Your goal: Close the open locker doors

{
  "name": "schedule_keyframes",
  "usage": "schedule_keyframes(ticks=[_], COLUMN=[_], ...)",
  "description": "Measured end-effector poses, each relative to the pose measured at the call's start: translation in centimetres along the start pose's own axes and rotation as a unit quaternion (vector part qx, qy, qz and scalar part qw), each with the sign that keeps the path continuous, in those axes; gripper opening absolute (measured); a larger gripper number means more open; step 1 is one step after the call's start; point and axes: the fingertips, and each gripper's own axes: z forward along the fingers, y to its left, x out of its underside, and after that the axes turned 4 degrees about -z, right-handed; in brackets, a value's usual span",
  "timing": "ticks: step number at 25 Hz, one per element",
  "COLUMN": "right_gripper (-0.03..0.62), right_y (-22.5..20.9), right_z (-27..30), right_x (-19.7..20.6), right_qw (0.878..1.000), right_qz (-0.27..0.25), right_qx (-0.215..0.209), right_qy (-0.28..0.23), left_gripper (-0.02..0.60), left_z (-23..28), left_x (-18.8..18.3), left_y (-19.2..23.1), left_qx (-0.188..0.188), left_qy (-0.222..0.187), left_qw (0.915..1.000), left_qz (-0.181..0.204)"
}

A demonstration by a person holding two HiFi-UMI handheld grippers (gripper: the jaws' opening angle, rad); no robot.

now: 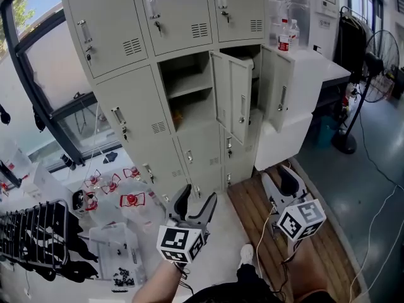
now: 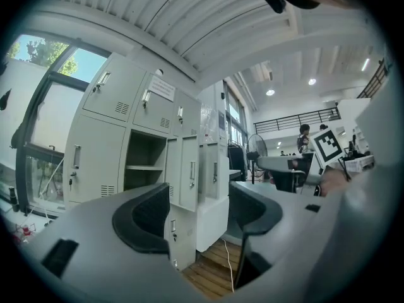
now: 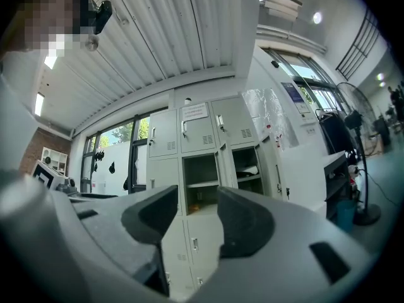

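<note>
The grey locker cabinet (image 1: 126,17) stands ahead, three columns wide. Two middle-row compartments are open. The middle compartment (image 1: 186,84) has a shelf, and its door (image 1: 232,96) swings out to the right. The right compartment (image 1: 249,59) has its door (image 1: 279,88) swung toward the white counter. All other doors are closed. My left gripper (image 1: 197,202) is low in front of the cabinet, open and empty, well short of the doors. My right gripper (image 1: 282,180) is to its right, also open and empty. Both open doors also show in the left gripper view (image 2: 189,172) and the right gripper view (image 3: 273,164).
A white counter (image 1: 315,65) with bottles (image 1: 287,36) adjoins the cabinet's right side. A standing fan (image 1: 372,62) is at the far right. Wooden boards (image 1: 252,207) with a cable lie under my right gripper. Bagged bottles (image 1: 129,201) and a black rack (image 1: 38,232) clutter the left floor by the window.
</note>
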Motion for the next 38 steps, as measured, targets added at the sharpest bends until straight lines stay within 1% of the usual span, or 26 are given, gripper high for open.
schedule_keyframes(ticks=[10, 16, 23, 25, 29, 38], right_gripper=[0.181, 0.181, 0.181, 0.181, 0.181, 0.181], right_y=[-8.9, -14.8, -20.7, -21.7, -22.9, -24.7], right_z=[7.3, 11.0, 15.1, 15.9, 17.0, 17.8], right_x=[0.0, 0.6, 0.9, 1.0, 0.5, 0.2], right_qw=[1.0, 1.0, 0.999, 0.998, 0.998, 0.998], right_qz=[0.017, 0.025, 0.036, 0.039, 0.025, 0.018], right_qx=[-0.012, -0.018, -0.04, -0.049, -0.066, -0.064], right_qy=[-0.009, -0.002, -0.004, -0.003, -0.002, -0.005], left_gripper=[0.285, 0.285, 0.285, 0.285, 0.285, 0.285], left_z=[10.9, 17.8, 25.1, 26.9, 30.0, 35.2], left_x=[-0.5, -0.4, -0.4, -0.5, -1.2, -2.0], left_y=[0.4, -0.1, -1.0, -1.3, -2.2, -2.5], left_qx=[-0.009, -0.013, -0.024, -0.026, -0.026, -0.017], left_qy=[0.007, 0.014, 0.018, 0.017, 0.008, -0.002], left_qw=[0.9999, 0.9997, 0.9993, 0.9993, 0.9993, 0.9995], left_qz=[0.013, 0.014, 0.021, 0.022, 0.025, 0.027])
